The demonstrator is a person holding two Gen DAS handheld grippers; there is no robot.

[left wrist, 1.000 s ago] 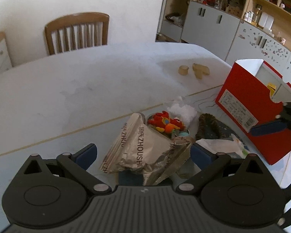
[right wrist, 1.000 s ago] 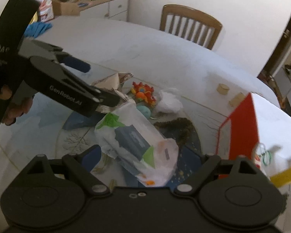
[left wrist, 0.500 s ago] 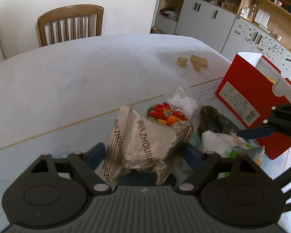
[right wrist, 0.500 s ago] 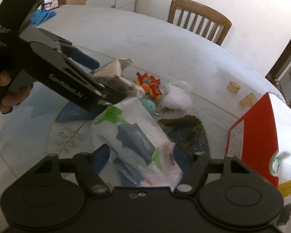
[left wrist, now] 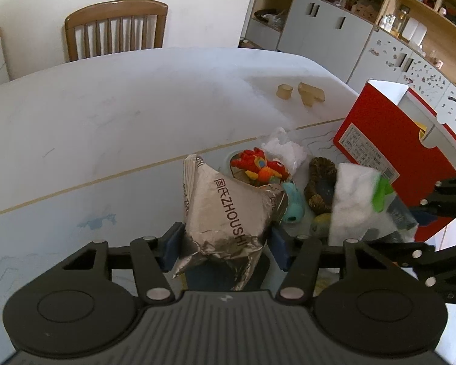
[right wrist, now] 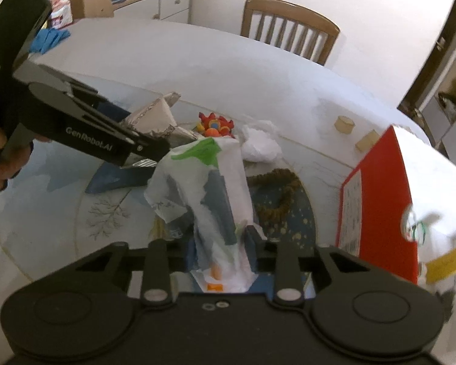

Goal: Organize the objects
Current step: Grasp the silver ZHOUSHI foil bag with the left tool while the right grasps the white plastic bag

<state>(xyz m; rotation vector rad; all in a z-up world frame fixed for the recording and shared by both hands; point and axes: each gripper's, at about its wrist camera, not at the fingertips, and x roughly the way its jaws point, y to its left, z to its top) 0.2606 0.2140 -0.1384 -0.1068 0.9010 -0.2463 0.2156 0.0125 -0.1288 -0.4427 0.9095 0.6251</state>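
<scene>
My left gripper [left wrist: 225, 240] pinches the silver foil bag [left wrist: 228, 210]; my right gripper [right wrist: 222, 251] pinches the white plastic packet [right wrist: 209, 188], both lifted above the clutter, red box [right wrist: 380, 200] just right

Silver foil packet [left wrist: 228, 213], red box [left wrist: 392, 158], white-green-blue bag [right wrist: 209, 188].

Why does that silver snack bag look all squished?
The left gripper is squeezing the silver bag, so its foil is crumpled and its top looks torn open. The right gripper pinches a wrinkled white packet too.
</scene>
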